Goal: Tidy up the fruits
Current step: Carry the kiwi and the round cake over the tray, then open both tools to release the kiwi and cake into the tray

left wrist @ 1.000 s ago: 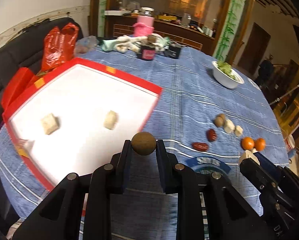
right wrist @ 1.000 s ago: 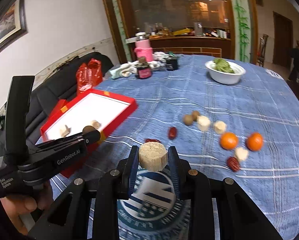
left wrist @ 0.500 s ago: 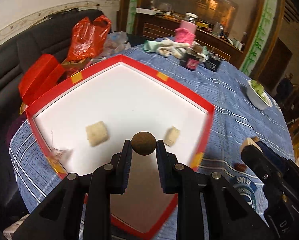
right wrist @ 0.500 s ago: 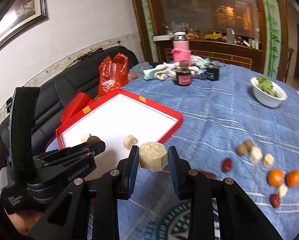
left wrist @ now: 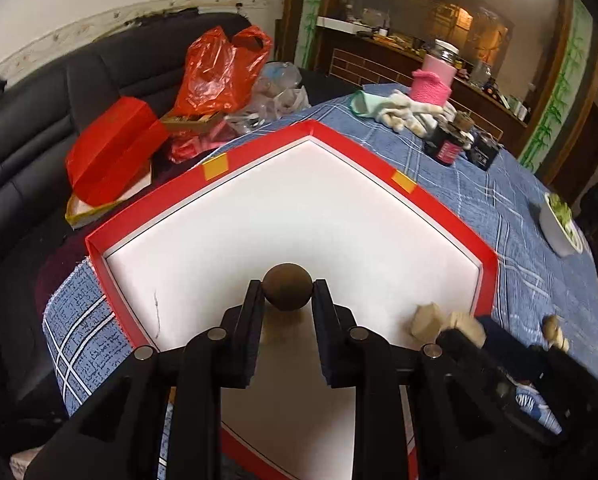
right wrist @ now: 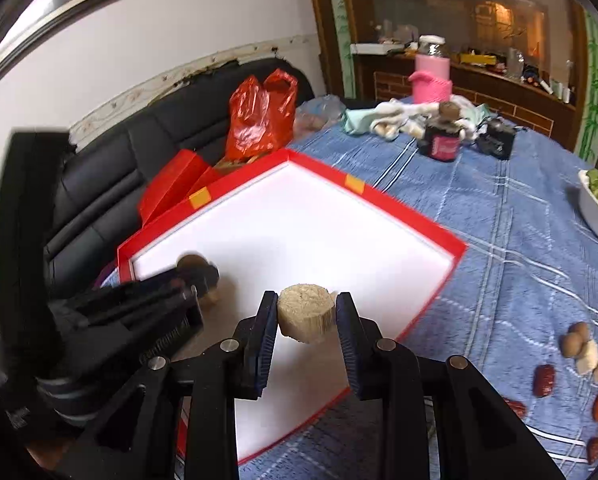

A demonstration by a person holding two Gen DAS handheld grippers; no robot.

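Both grippers loaded, both over the tray (left wrist: pixel 415 192).

Left gripper (left wrist: pixel 287 294) clenched on a brown ball (left wrist: pixel 287 292), a round fruit, hanging over the white tray floor near the tray's left-front corner. Its shadow sits right under it, so it looks low; drop direction is straight down. No long axis to worry about.

Right gripper (right wrist: pixel 307 316) clamped on a pale chunk (right wrist: pixel 307 312), a short cylinder with its flat cut end facing up, over the tray's near edge zone. Both hands are side by side; the left one sits deeper into the tray.

Another pale chunk (left wrist: pixel 425 320) lies on the tray floor near its right-front corner, just beside the right gripper (left wrist: pixel 463 330).

Remaining fruits (right wrist: pixel 579 356) are loose on the worktop (right wrist: pixel 519 240) right of the tray, well apart from it. Blue checked cloth on the worktop, a bowl (right wrist: pixel 597 212) at its right edge, jars and cloths at the far edge. Black sofa and red bag (right wrist: pixel 261 116) behind.
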